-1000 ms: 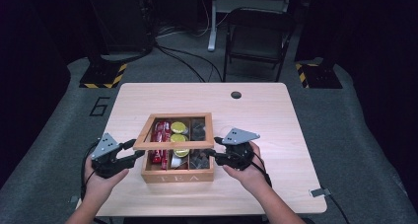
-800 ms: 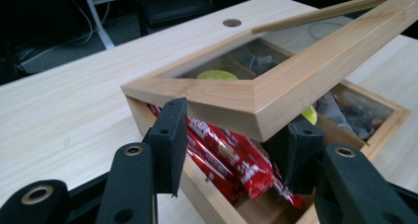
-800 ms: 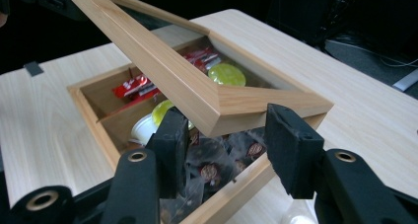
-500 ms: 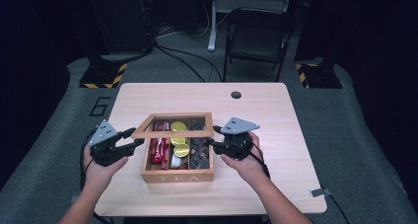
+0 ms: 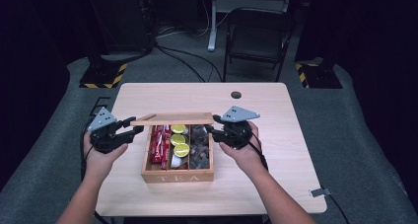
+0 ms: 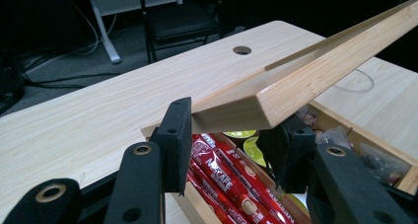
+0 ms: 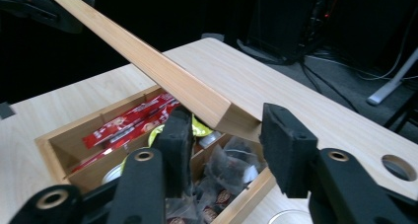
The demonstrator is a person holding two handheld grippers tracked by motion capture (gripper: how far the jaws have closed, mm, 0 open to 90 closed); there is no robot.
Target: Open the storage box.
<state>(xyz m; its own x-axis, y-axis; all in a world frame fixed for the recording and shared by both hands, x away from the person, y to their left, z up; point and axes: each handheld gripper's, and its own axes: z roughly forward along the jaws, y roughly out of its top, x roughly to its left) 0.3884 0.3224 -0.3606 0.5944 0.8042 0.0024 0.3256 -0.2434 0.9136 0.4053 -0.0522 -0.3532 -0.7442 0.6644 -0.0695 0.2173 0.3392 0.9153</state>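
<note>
Sitting on the wooden table (image 5: 276, 184): open tea box (image 5: 177, 175), compartments showing red sachets (image 5: 158, 144), yellow pods (image 5: 181, 150) and dark tea bags (image 5: 199, 147). Lid (image 5: 172, 118) is tilted up over the box's far edge, held at both ends. Left gripper (image 5: 132, 130) has just been closing, now clamped on the lid's left corner. Right gripper (image 5: 211, 130) jaws also closing in, straddling the right corner; contact unclear.

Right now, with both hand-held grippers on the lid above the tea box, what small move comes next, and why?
Probably keep lifting the lid level. The left hand-held gripper and right hand-held gripper clamp opposite ends, yet it hangs just above the tea box and its packets.
</note>
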